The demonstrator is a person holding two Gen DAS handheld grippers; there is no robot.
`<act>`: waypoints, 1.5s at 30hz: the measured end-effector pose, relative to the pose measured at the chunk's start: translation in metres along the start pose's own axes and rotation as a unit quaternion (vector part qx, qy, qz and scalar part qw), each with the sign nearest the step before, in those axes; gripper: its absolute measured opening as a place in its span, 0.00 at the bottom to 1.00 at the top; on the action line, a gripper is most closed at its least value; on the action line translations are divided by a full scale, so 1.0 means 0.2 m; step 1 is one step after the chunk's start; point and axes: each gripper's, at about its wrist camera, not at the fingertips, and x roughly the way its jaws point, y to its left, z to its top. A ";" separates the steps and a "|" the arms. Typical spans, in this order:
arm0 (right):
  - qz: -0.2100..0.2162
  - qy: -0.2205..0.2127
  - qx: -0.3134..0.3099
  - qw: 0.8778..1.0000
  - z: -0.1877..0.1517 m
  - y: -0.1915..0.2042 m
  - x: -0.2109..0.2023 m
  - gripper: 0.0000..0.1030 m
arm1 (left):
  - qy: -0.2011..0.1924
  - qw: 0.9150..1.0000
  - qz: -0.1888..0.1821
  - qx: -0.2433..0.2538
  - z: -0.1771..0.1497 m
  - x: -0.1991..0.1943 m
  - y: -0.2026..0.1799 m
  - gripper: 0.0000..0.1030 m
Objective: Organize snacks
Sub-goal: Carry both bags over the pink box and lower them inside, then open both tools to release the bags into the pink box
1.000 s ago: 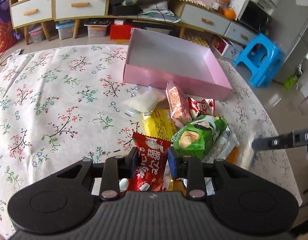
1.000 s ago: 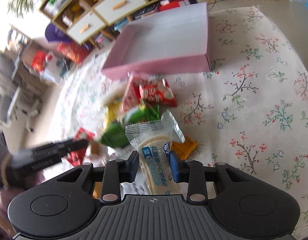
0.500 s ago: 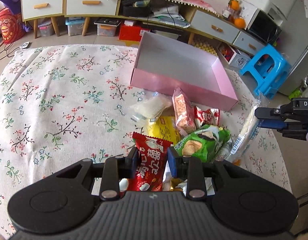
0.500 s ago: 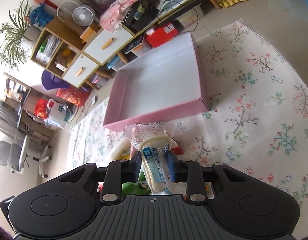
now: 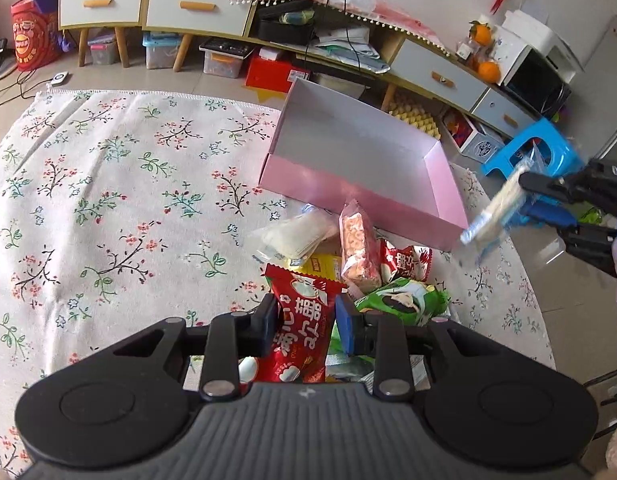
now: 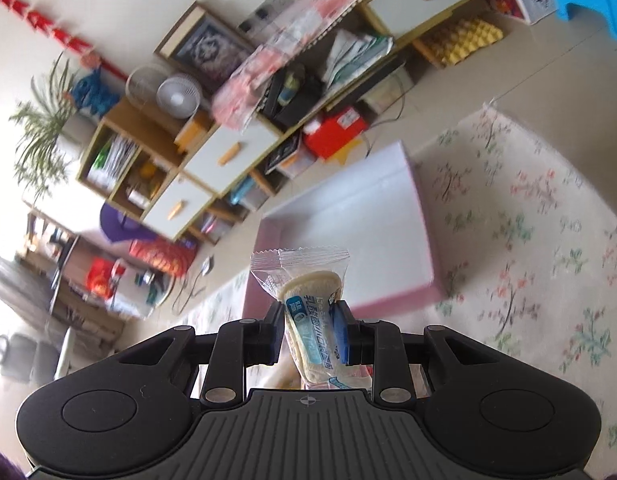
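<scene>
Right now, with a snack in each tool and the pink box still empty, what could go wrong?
1. The right tool pinches the clear-wrapped cream biscuit low down, with much of the pack sticking out past the tips; it may swing or slip before reaching the pink box.
2. The left tool grips the red snack packet just above the pile; lifting could drag the green snack bag along.

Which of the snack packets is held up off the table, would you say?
The clear-wrapped biscuit packet, clamped in the right hand-held gripper near the pink box.
</scene>
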 end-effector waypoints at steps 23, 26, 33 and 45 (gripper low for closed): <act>-0.064 0.019 -0.077 0.995 0.25 -0.08 0.49 0.25 | -0.013 0.999 0.010 0.047 0.40 0.29 -0.20 0.27; -0.059 0.035 -0.064 0.996 0.25 -0.09 0.53 0.28 | -0.016 0.999 0.009 0.050 0.43 0.32 -0.21 0.27; -0.046 0.040 -0.036 0.997 0.26 -0.12 0.50 0.51 | -0.030 0.997 0.015 0.067 0.51 0.39 -0.23 0.27; -0.038 0.040 -0.039 0.998 0.26 -0.09 0.44 0.64 | -0.025 0.988 0.094 0.122 0.49 0.61 -0.23 0.28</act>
